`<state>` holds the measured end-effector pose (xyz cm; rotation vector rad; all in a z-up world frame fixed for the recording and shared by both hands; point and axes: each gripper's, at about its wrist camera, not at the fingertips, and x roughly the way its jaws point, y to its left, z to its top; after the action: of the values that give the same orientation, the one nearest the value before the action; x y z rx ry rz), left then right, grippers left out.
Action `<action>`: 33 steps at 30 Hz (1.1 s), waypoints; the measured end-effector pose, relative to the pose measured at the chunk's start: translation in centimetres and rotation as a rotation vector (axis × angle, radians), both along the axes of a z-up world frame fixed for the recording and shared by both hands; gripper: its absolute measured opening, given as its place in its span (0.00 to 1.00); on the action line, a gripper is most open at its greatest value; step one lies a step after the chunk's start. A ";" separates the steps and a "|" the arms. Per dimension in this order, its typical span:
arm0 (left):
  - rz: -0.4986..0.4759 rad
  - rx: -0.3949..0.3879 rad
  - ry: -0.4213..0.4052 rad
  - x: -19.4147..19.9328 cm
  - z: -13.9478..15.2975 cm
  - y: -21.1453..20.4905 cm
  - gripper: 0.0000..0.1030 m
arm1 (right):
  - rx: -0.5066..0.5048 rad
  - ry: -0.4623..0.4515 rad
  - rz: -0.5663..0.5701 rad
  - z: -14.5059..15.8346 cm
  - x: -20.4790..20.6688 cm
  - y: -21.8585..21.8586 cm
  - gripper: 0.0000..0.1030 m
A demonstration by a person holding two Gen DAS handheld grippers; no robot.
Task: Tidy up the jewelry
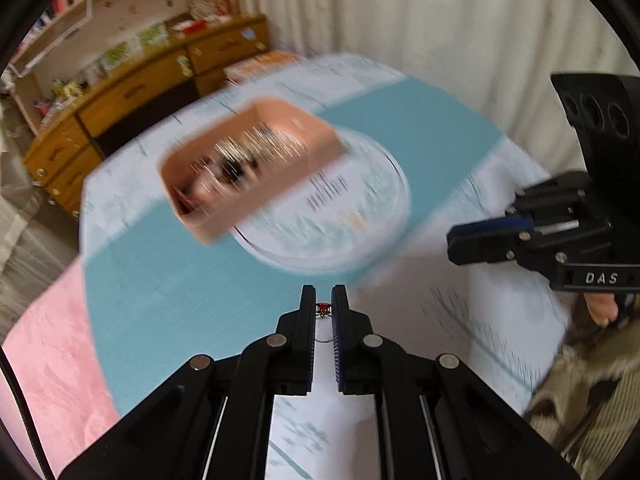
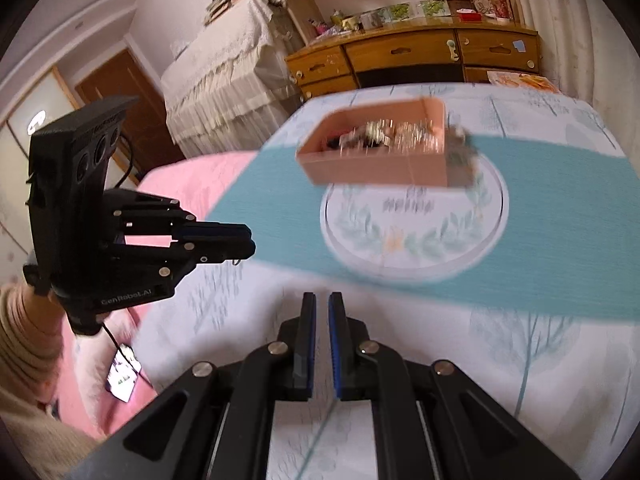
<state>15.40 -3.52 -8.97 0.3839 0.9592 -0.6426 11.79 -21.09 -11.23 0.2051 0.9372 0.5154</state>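
Fingers of left gripper [image 1: 323,308] pinched shut on small red-stoned jewelry piece [image 1: 322,309] (thin wire dangling below). Right gripper [image 2: 322,316] closed, empty. Pink box [image 2: 376,148] beyond on bed, heaped with jewelry: sorting barely begun; plate [image 2: 416,236] bare.

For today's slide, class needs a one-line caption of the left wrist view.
Left tool pinches a small red jewelry piece above the blue mat, near the pink box.
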 end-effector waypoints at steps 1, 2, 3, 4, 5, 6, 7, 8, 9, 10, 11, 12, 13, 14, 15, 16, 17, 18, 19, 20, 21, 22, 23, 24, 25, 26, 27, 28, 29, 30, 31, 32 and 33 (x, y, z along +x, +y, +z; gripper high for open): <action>0.019 -0.005 -0.015 1.0 0.8 -0.1 0.05 | 0.012 -0.001 -0.013 0.5 0.9 -0.2 0.06; 0.041 -0.015 -0.025 2.1 1.6 0.0 0.05 | 0.030 -0.003 -0.031 1.4 2.4 -0.6 0.06; 0.056 -0.024 -0.029 2.8 2.1 -0.1 0.05 | 0.038 -0.004 -0.045 1.9 3.6 -0.7 0.06; 0.082 -0.033 -0.036 4.0 2.7 -0.1 0.05 | 0.041 -0.004 -0.058 2.4 4.7 -0.8 0.06; 0.113 -0.045 -0.037 5.5 3.3 -0.2 0.05 | 0.042 -0.003 -0.075 2.8 6.1 -0.9 0.06; 0.134 -0.055 -0.037 6.7 3.6 -0.2 0.05 | 0.035 0.001 -0.089 3.1 7.6 -0.9 0.06; 0.152 -0.061 -0.037 7.6 3.9 -0.2 0.05 | 0.029 0.005 -0.103 3.3 8.9 -0.9 0.06; 0.184 -0.072 -0.032 9.1 4.0 -0.2 0.05 | 0.026 0.012 -0.126 3.4 10.6 -0.9 0.06; 0.199 -0.077 -0.030 9.9 4.1 -0.2 0.05 | 0.023 0.018 -0.133 3.3 11.7 -0.8 0.06; 0.225 -0.085 -0.027 11.0 4.0 -0.1 0.05 | 0.017 0.024 -0.137 3.2 12.7 -0.6 0.06; 0.248 -0.102 -0.012 12.2 3.8 -0.1 0.05 | 0.010 0.033 -0.146 2.9 13.8 -0.5 0.06; 0.271 -0.119 0.003 13.3 3.4 0.0 0.05 | 0.003 0.044 -0.151 2.6 14.7 -0.3 0.06; 0.290 -0.126 0.009 13.9 3.0 0.1 0.05 | -0.003 0.058 -0.154 2.1 15.7 -0.1 0.06; 0.312 -0.132 0.020 14.7 2.4 0.2 0.05 | -0.006 0.067 -0.157 1.9 16.1 -0.1 0.06; 0.324 -0.135 0.027 15.0 2.0 0.3 0.05 | -0.006 0.082 -0.162 1.5 16.7 -0.1 0.06; 0.341 -0.139 0.036 15.4 1.6 0.4 0.07 | 0.001 0.095 -0.163 1.1 17.0 -0.1 0.06; 0.360 -0.142 0.045 15.9 1.1 0.5 0.15 | 0.013 0.116 -0.159 0.6 17.3 -0.1 0.06; 0.370 -0.146 0.050 16.0 0.8 0.7 0.21 | 0.017 0.126 -0.155 0.4 17.5 -0.1 0.06; 0.376 -0.149 0.054 16.2 0.6 0.8 0.38 | 0.016 0.130 -0.152 0.2 17.6 0.1 0.06; 0.384 -0.155 0.059 16.2 0.5 0.8 0.56 | 0.004 0.125 -0.148 0.0 17.4 0.3 0.06; 0.395 -0.160 0.054 16.1 0.5 0.9 0.63 | -0.006 0.120 -0.145 0.0 17.3 0.4 0.06; 0.405 -0.164 0.045 15.9 0.5 1.1 0.70 | -0.011 0.118 -0.143 -0.1 17.2 0.5 0.06; 0.404 -0.172 0.045 15.7 0.6 1.2 0.72 | -0.009 0.118 -0.145 0.0 17.0 0.5 0.06; 0.402 -0.176 0.052 15.6 0.7 1.2 0.72 | -0.002 0.119 -0.149 0.0 16.9 0.4 0.06; 0.402 -0.175 0.057 15.5 0.7 1.2 0.72 | 0.003 0.119 -0.152 0.1 16.7 0.3 0.06; 0.407 -0.172 0.057 15.2 0.8 1.2 0.72 | 0.005 0.114 -0.160 0.4 16.5 0.2 0.06; 0.414 -0.164 0.045 14.7 1.0 1.2 0.72 | 0.004 0.109 -0.166 0.6 16.3 0.1 0.06; 0.418 -0.159 0.034 14.4 1.2 1.2 0.73 | 0.002 0.103 -0.171 0.9 16.0 0.0 0.06; 0.427 -0.150 0.015 13.7 1.5 1.2 0.76 | -0.004 0.091 -0.176 1.3 15.6 0.0 0.06; 0.433 -0.145 0.007 13.3 1.7 1.2 0.79 | -0.009 0.082 -0.179 1.6 15.2 0.0 0.06; 0.442 -0.141 -0.006 12.7 2.1 1.3 0.83 | -0.015 0.071 -0.179 2.1 14.6 0.0 0.06; 0.454 -0.140 -0.026 11.7 2.6 1.3 0.85 | -0.022 0.061 -0.178 2.5 14.2 0.0 0.06; 0.456 -0.142 -0.031 11.3 3.0 1.4 0.88 | -0.028 0.053 -0.177 2.8 13.7 0.1 0.06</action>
<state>26.73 -2.13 -5.95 0.0427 0.9249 -0.2841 25.49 -20.95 -8.39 0.2745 0.9674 0.3343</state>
